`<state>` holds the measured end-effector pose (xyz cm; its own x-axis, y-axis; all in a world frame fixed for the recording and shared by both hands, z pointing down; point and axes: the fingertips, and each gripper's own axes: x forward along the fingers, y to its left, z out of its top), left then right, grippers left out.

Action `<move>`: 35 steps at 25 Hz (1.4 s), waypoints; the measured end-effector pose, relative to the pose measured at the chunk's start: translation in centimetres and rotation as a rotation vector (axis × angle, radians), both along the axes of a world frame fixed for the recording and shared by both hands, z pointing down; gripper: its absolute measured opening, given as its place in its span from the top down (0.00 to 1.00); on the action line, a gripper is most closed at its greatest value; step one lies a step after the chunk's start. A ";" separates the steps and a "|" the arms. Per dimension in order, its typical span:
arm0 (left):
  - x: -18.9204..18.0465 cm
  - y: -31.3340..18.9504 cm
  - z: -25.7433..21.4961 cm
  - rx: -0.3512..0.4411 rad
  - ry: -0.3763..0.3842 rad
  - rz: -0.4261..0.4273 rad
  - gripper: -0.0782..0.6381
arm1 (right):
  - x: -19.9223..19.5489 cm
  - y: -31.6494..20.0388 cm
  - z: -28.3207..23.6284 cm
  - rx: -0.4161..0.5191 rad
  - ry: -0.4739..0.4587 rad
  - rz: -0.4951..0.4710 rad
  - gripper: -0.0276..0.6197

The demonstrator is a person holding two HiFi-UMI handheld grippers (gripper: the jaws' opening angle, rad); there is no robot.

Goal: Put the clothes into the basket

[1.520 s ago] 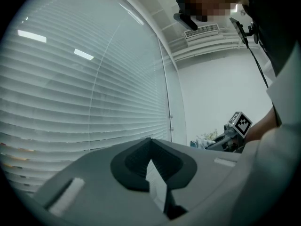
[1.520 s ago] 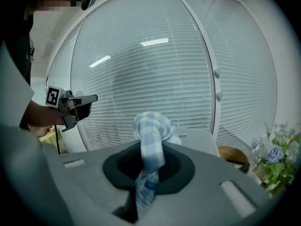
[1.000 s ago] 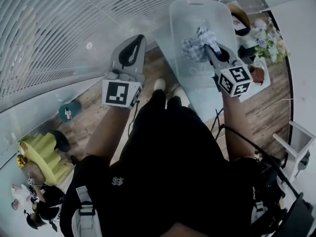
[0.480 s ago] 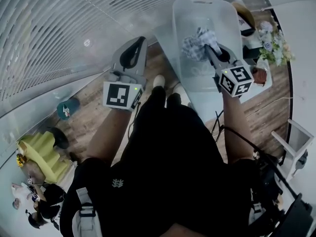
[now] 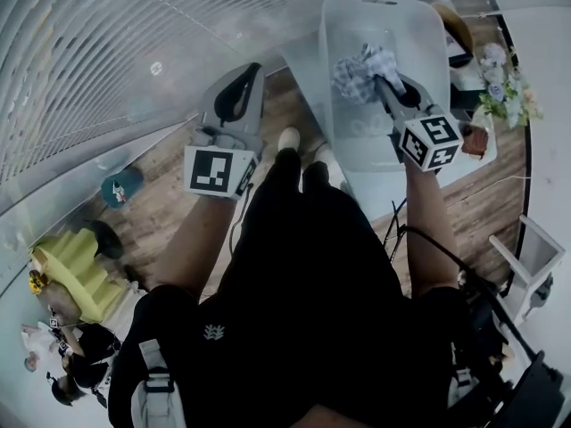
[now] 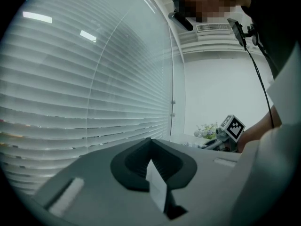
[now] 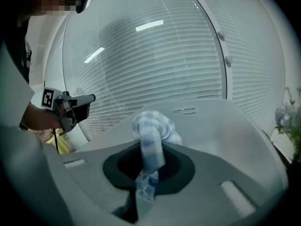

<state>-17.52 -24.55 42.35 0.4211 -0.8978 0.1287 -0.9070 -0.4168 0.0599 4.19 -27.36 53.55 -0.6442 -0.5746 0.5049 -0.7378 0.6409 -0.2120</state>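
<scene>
A blue-and-white checked cloth (image 5: 359,72) hangs bunched above the translucent white basket (image 5: 342,27). My right gripper (image 5: 383,82) is shut on the cloth and holds it over the basket's opening. In the right gripper view the checked cloth (image 7: 151,134) runs up between the closed jaws of my right gripper (image 7: 145,150) and balls up past their tips, with the basket (image 7: 225,127) just behind. My left gripper (image 5: 236,96) is held at the left, above the wood floor and away from the basket. The left gripper (image 6: 150,144) is shut with nothing in it.
A curved wall of white blinds (image 5: 98,52) runs along the left and back. Flowers (image 5: 504,83) and small items stand on a white table to the right of the basket. A yellow seat (image 5: 76,275) and a teal object (image 5: 120,190) are on the floor at the left.
The right gripper with the checked cloth has moved slightly further over the basket. The left gripper has hardly moved.
</scene>
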 end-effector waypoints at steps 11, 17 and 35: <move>-2.3 0.7 0.7 -0.015 0.003 -0.011 0.88 | -1.6 -0.5 1.7 -0.054 -0.029 0.005 0.89; -0.7 0.0 2.2 -0.033 -0.013 0.012 0.88 | -0.6 -1.0 3.7 -0.089 -0.033 0.018 0.89; 2.1 0.3 -0.9 0.017 -0.043 0.066 0.88 | 0.1 0.6 2.9 -0.130 0.059 -0.027 0.63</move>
<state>-15.43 -24.21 41.48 0.4739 -0.8705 0.1325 -0.8791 -0.4765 0.0140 4.33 -26.75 56.42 -0.6256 -0.4844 0.6115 -0.7340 0.6309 -0.2513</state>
